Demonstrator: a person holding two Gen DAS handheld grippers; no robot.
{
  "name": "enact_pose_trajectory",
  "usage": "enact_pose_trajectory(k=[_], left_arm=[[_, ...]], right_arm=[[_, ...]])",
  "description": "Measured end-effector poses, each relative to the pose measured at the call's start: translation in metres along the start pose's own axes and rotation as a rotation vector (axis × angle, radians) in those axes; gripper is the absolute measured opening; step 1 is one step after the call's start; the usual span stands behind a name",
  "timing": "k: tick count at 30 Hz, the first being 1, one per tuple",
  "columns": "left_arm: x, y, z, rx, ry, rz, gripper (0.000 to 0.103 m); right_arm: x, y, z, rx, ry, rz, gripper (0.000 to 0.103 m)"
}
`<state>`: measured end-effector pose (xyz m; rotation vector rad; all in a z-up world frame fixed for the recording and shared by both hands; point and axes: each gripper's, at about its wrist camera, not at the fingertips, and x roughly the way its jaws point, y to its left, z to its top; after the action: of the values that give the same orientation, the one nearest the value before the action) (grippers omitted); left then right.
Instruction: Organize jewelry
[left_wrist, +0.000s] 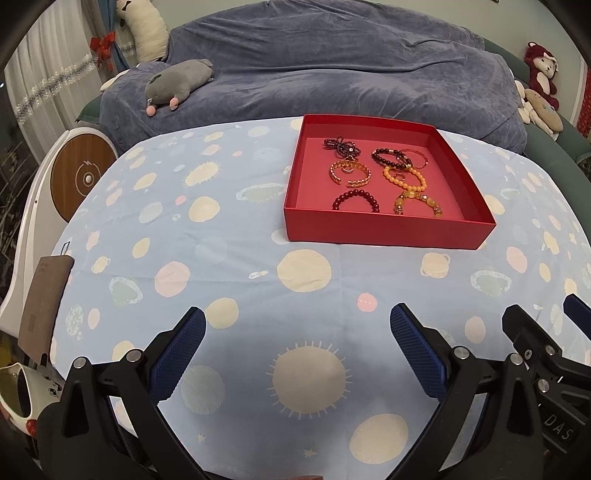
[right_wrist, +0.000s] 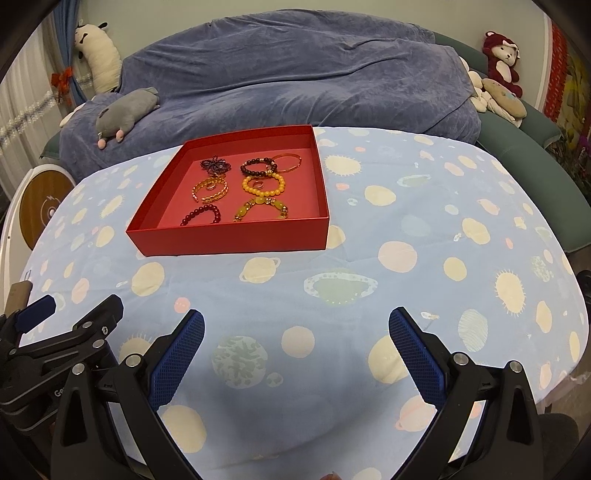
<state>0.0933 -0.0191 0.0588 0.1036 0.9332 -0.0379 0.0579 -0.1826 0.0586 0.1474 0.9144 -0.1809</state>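
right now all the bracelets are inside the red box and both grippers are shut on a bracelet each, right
Not quite. The bracelets do lie inside the red box, such as the orange bead bracelet, but neither gripper holds anything. The left wrist view shows the left gripper open over the tablecloth, and the right wrist view shows the right gripper open and empty too.

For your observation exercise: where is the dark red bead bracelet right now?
The dark red bead bracelet lies inside the red box, at its near-left corner in both views, beside the yellow stone bracelet and in front of the gold chain bracelet.
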Motion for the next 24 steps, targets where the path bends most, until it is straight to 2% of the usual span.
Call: enact_pose_trajectory(k=[24], left_arm=[[0.0025, 0.0, -0.0011, 0.003, 0.009, 0.008, 0.095]], right_arm=[[-0.0002, 0.001, 0.0003, -0.001, -0.001, -0.001, 0.097]])
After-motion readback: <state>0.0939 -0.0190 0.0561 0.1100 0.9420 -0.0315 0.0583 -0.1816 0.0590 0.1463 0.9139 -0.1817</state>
